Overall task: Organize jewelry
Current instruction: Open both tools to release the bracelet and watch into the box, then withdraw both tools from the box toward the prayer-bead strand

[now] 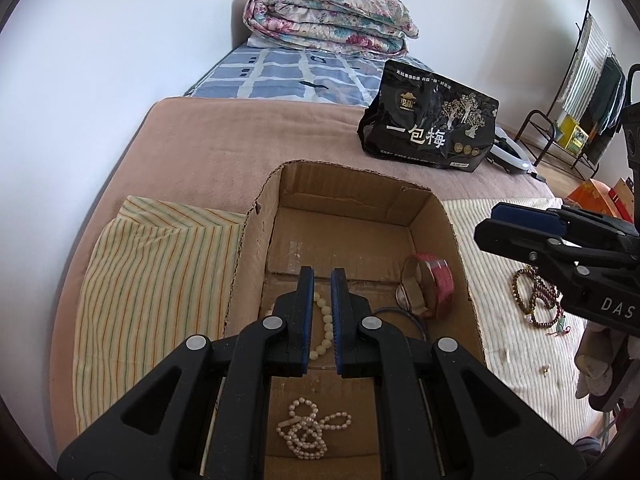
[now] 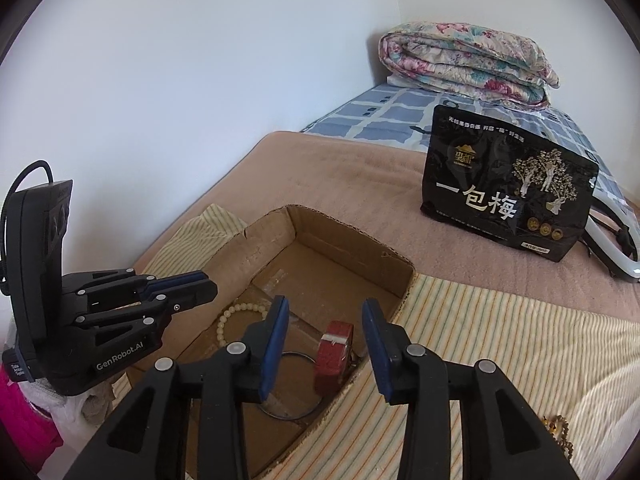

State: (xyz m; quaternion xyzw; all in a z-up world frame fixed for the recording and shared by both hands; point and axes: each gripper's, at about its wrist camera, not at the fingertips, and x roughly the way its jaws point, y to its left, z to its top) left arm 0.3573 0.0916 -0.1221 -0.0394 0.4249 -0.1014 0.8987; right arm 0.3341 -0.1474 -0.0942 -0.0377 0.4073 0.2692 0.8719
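Note:
An open cardboard box (image 1: 460,256) sits on the bed. Inside lie a cream bead bracelet (image 1: 326,328), a white pearl necklace (image 1: 308,432), a red bangle (image 1: 436,284) and a thin dark ring cord (image 1: 404,314). My left gripper (image 1: 322,280) hovers over the box above the cream bracelet, jaws slightly apart and empty. My right gripper (image 2: 326,308) is open and empty over the box's right rim (image 2: 404,300); the red bangle (image 2: 334,354) and cream bracelet (image 2: 236,316) show there too. Dark brown prayer beads (image 1: 536,300) lie on the striped cloth right of the box.
A black snack bag (image 1: 430,124) stands behind the box on the pink blanket. A folded floral quilt (image 1: 332,20) lies at the far end of the bed. A striped cloth (image 1: 152,280) lies under the box. A rack (image 1: 580,100) stands at right.

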